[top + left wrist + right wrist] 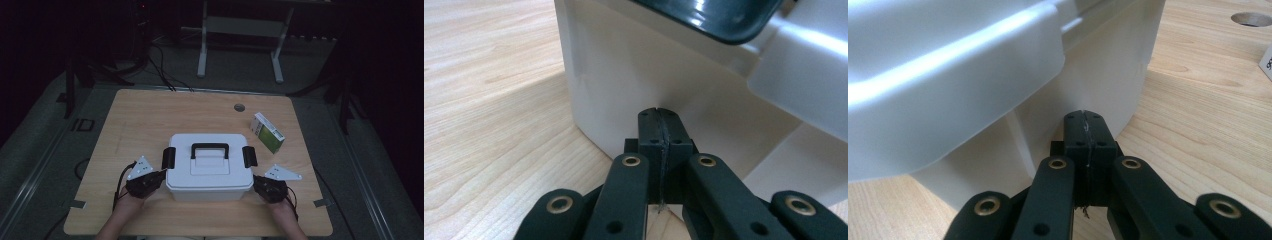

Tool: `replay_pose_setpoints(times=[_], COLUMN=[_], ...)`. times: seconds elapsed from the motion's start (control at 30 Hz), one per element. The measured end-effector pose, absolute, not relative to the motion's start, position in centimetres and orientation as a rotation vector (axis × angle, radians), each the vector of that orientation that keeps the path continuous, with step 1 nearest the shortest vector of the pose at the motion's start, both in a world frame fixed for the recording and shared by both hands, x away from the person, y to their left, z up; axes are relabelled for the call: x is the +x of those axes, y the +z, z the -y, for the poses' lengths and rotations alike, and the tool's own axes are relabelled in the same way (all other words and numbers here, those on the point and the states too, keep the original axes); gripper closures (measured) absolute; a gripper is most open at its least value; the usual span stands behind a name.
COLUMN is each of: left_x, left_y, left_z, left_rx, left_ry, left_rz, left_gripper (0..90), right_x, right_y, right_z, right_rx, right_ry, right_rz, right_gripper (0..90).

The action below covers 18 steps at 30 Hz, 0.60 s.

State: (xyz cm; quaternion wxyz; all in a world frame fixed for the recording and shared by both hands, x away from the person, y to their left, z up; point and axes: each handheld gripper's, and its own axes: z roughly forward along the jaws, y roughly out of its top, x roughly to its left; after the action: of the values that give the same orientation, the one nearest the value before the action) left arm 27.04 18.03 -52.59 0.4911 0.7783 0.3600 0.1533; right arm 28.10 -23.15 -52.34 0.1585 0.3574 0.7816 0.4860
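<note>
Both grippers (658,114) (1083,116) closed, empty, against box (209,167) sides.

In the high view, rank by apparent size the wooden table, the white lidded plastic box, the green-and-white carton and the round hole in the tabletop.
1. Wooden table
2. White lidded plastic box
3. Green-and-white carton
4. Round hole

Dim room, dark upper corners. Light wood table (150,115) centre frame, grey carpet floor (45,130) around it, white metal frame legs (202,50) top centre, black cables (162,70) upper left.
</note>
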Motion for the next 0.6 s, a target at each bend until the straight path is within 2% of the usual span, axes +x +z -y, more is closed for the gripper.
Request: replay_pose_setpoints(times=[0.6], left_x=[29.2], left_y=[-52.8], left_z=[-18.4], left_rx=[1.868], left_ry=[0.355], left_rz=[-0.874], left_gripper=[89.8], right_x=[29.6], right_y=[-52.3], right_z=[22.9], right_rx=[1.037], right_ry=[1.390], right_rz=[-2.224], right_gripper=[90.0])
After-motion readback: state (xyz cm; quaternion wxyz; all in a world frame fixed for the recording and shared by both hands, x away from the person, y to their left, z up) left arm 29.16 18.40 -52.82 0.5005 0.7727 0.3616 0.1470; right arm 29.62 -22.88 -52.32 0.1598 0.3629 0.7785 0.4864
